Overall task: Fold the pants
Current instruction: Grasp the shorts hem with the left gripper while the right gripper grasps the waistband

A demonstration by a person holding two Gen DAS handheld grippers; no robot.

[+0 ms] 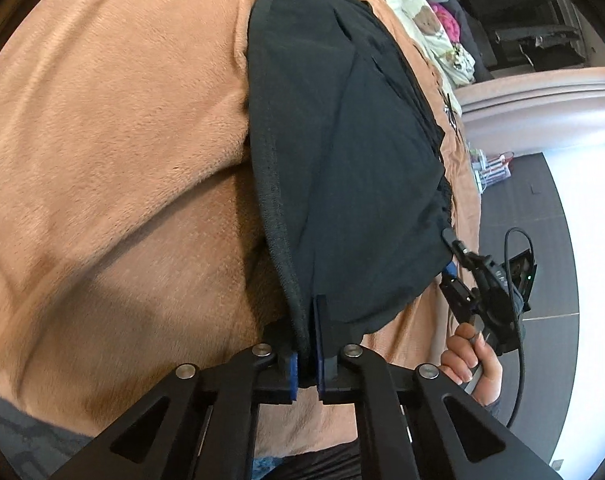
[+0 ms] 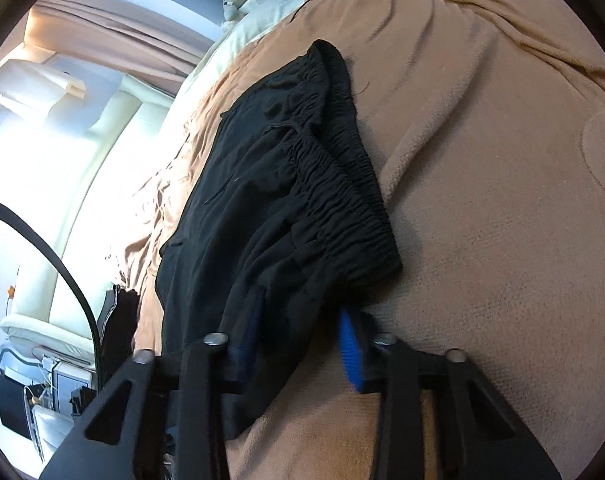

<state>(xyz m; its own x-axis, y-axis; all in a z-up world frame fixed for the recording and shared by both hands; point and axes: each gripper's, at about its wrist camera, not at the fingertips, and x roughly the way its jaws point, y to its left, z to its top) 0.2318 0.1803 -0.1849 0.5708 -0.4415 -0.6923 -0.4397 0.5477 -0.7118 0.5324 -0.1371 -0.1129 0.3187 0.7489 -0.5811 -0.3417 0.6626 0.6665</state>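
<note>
Black pants [image 1: 342,152] lie folded on a tan fleece blanket [image 1: 102,160] on a bed. My left gripper [image 1: 307,344] is shut on the pants' hemmed edge near the bottom of the left wrist view. In the right wrist view the pants [image 2: 270,208] show their gathered elastic waistband [image 2: 354,184]. My right gripper [image 2: 298,340] stands with its jaws spread wide around the pants' near corner; fabric drapes over the left finger, and the blue pad of the right finger [image 2: 348,352] is bare. The right gripper also shows in the left wrist view [image 1: 448,270], at the pants' corner, held by a hand [image 1: 472,356].
The tan blanket [image 2: 502,200] covers the bed. Cream printed bedding and plush toys [image 1: 430,28] lie at the far end. The bed edge drops to a dark floor [image 1: 550,240]. A white sofa [image 2: 42,280] and bright window stand beside the bed.
</note>
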